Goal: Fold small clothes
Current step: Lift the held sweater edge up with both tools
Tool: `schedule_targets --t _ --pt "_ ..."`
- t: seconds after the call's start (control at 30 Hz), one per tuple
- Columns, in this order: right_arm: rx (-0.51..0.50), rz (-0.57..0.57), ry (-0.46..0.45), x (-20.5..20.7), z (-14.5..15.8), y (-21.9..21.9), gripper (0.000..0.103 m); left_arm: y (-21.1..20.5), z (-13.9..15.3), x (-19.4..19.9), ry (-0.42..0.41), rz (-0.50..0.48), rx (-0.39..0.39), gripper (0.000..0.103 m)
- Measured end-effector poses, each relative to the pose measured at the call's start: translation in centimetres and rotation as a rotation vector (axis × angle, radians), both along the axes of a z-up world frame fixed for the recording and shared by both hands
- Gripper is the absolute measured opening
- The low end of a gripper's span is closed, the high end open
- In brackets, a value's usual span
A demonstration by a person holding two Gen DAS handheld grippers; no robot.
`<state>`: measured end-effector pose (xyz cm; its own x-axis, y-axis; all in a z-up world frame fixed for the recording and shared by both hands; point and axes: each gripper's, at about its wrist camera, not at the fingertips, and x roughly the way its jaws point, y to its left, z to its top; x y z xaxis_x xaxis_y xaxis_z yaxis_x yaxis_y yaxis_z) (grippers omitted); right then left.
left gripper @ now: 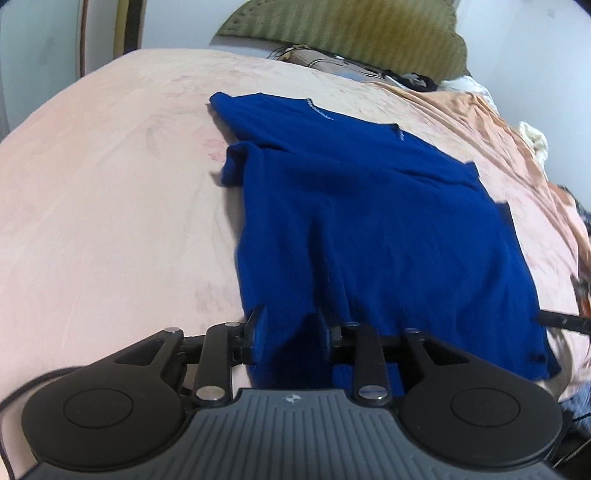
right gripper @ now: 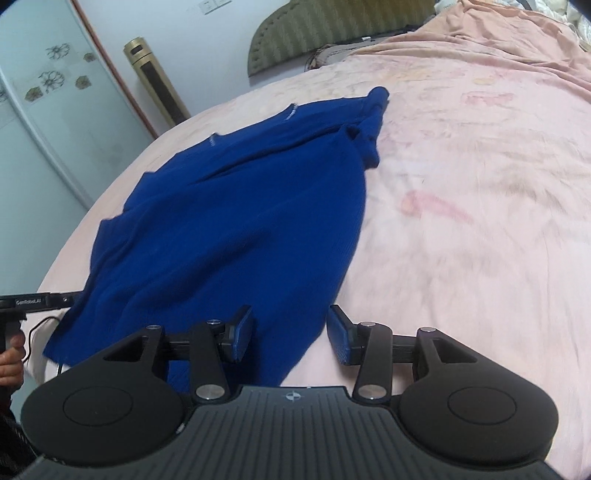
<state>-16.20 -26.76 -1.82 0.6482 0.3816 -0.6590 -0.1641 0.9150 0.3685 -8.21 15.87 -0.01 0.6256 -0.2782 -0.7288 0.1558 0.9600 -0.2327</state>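
Observation:
A dark blue top (left gripper: 354, 221) lies spread on the pink bed sheet (left gripper: 110, 206), collar end far, hem near. Its sleeves look folded in over the body. My left gripper (left gripper: 291, 332) is open, its jaws either side of the hem's near left corner, with cloth between them. The same top (right gripper: 229, 221) shows in the right wrist view. My right gripper (right gripper: 291, 334) is open over the hem's near right corner, with cloth between its jaws. The left gripper (right gripper: 33, 301) shows at the left edge there. The right gripper's finger (left gripper: 561, 321) pokes in at the right of the left wrist view.
A green padded headboard (left gripper: 343, 33) stands behind the bed. Dark items and a pillow (left gripper: 332, 62) lie at the head end. Crumpled bedding (left gripper: 532, 136) is at the far right. A wardrobe (right gripper: 44, 122) and a gold standing unit (right gripper: 155, 81) stand left of the bed.

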Motion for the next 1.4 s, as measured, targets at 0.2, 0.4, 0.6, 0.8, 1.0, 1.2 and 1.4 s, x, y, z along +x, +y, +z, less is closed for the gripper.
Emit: schedule_targets --t 0.2,0.4,0.6,0.8,1.0,1.2,1.4 --pt "0.003 0.082 0.003 -2.6 -0.1 2.1 0.05 -0.3 0.2 -1.9 -0.001 -0.048 -0.014 0.028" --pt "-0.021 0.103 -0.021 -3.5 0.0 3.0 0.015 0.0 0.3 -3.3 0.013 -0.076 -0.07 0.027" --pt "-0.018 0.081 -0.091 -4.1 1.9 1.9 0.011 0.5 1.1 -4.1 -0.017 -0.036 -0.042 0.01" --pt "-0.04 0.028 -0.128 -4.7 3.2 -0.2 0.011 1.7 1.9 -4.7 -0.035 -0.017 -0.002 0.043" --pt "-0.034 0.008 -0.11 -4.3 2.5 -0.9 0.011 2.6 0.8 -4.9 0.033 -0.042 -0.17 0.08" --pt "-0.015 0.004 -0.065 -3.5 1.1 -0.7 0.016 0.9 -0.1 -4.5 0.061 -0.075 -0.206 0.079" --pt "0.055 0.016 -0.006 -3.2 -0.6 -0.7 0.035 -0.4 -0.2 -4.2 0.07 -0.089 -0.184 0.037"
